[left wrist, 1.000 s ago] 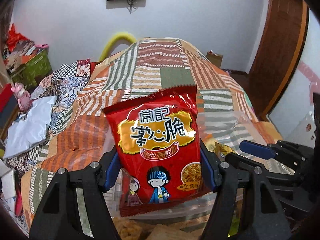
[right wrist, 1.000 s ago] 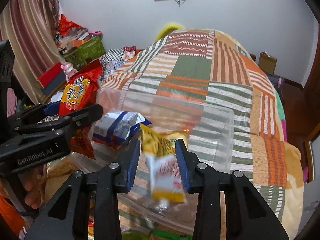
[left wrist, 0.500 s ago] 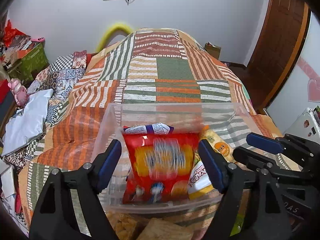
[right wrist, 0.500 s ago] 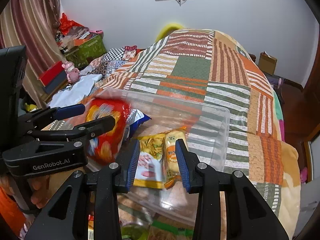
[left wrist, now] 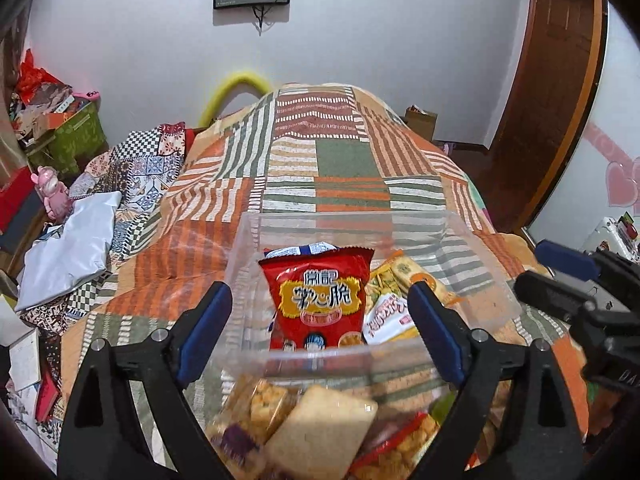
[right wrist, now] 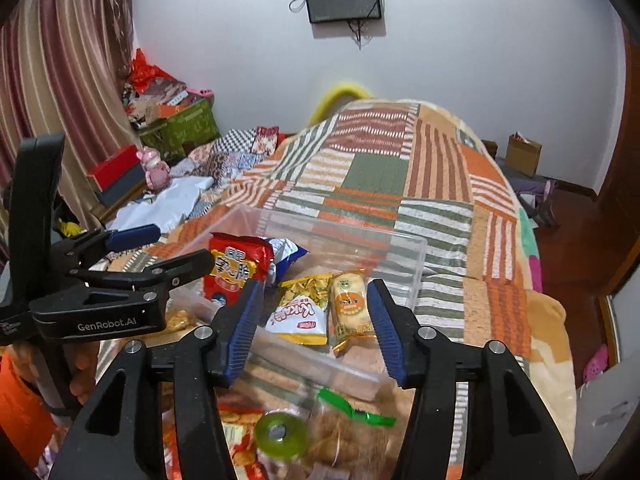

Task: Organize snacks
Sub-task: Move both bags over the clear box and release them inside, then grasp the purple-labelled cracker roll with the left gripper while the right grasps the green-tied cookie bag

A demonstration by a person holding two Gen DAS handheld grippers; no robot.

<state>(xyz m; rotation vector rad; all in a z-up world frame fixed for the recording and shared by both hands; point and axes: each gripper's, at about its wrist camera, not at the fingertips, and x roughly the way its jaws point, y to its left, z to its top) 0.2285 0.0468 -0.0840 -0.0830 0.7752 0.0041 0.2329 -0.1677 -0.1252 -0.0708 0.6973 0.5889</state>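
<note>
Both tools hover level at the near rim of the clear bin (left wrist: 476, 240), which sits on the patchwork bed (left wrist: 320, 160). The left tool (left wrist: 320, 316) has its fingers spread wide and empty. The right tool (right wrist: 314, 316) is likewise spread apart, gripping nothing. Inside the bin, the red snack bag (left wrist: 320, 304) stands upright against a blue packet (right wrist: 286, 256); right of it lie a yellow chip bag (right wrist: 302, 312) and an orange biscuit pack (right wrist: 349, 308). More loose snacks (left wrist: 304, 424) lie in front of the bin.
</note>
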